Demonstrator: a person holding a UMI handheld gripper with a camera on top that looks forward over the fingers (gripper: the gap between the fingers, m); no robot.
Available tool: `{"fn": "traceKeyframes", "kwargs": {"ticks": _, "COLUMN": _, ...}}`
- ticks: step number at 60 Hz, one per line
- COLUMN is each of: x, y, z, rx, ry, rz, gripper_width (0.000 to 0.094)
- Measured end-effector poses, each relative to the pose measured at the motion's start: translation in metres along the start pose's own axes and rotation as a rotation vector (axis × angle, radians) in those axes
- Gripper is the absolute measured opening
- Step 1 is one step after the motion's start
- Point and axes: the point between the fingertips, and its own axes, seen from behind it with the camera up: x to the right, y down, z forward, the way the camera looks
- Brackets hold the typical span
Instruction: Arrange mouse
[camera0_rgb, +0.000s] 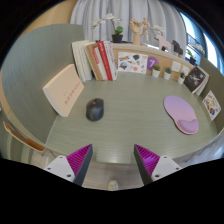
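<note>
A dark grey mouse (95, 109) lies on the green desk (125, 125), well beyond my fingers and a little left of them. A purple mouse mat (182, 112) with a wrist rest lies on the desk far to the right of the mouse. My gripper (113, 160) hovers over the desk's near edge. Its fingers are spread wide with nothing between them. The magenta pads (78, 160) face each other.
A beige keyboard (62, 90) leans at the left of the mouse. Books (99, 60) stand at the back. A shelf with pictures, a plant (117, 33) and small figures runs along the back and right. A chair's wooden back (25, 140) is at the near left.
</note>
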Motion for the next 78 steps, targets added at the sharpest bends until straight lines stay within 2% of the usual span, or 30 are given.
{"fn": "traceKeyframes", "kwargs": {"ticks": 8, "x": -0.033, "y": -0.018, "z": 0.045, "rx": -0.024, "ry": -0.03, "rz": -0.021, "gripper_width": 0.0834}}
{"fn": "traceKeyframes", "kwargs": {"ticks": 27, "x": -0.061, "y": -0.085, "z": 0.133, "rx": -0.016, "ry": -0.035, "rz": -0.032, "gripper_width": 0.0812}}
{"fn": "traceKeyframes", "kwargs": {"ticks": 35, "x": -0.066, "y": -0.099, "z": 0.153, "rx": -0.017, "ry": -0.023, "rz": -0.031, "gripper_width": 0.0694}}
{"fn": "traceKeyframes", "kwargs": {"ticks": 39, "x": -0.069, "y": -0.104, "z": 0.158, "rx": -0.012, "ry": -0.025, "rz": -0.036, "gripper_width": 0.0589}}
{"fn": "traceKeyframes", "kwargs": {"ticks": 49, "x": -0.068, "y": -0.108, "z": 0.159, "rx": 0.023, "ry": -0.012, "rz": -0.006, "gripper_width": 0.053}}
{"fn": "traceKeyframes", "kwargs": {"ticks": 54, "x": -0.067, "y": -0.11, "z": 0.159, "rx": 0.051, "ry": -0.008, "rz": 0.024, "gripper_width": 0.0445}}
{"fn": "traceKeyframes", "kwargs": {"ticks": 60, "x": -0.067, "y": -0.11, "z": 0.16, "rx": 0.04, "ry": -0.01, "rz": 0.021, "gripper_width": 0.0376}}
{"fn": "traceKeyframes", "kwargs": {"ticks": 71, "x": -0.061, "y": -0.122, "z": 0.153, "rx": 0.023, "ry": -0.078, "rz": 0.016, "gripper_width": 0.0367}}
{"fn": "traceKeyframes", "kwargs": {"ticks": 78, "x": -0.029, "y": -0.17, "z": 0.118, "rx": 0.107, "ry": -0.106, "rz": -0.02, "gripper_width": 0.0367}}
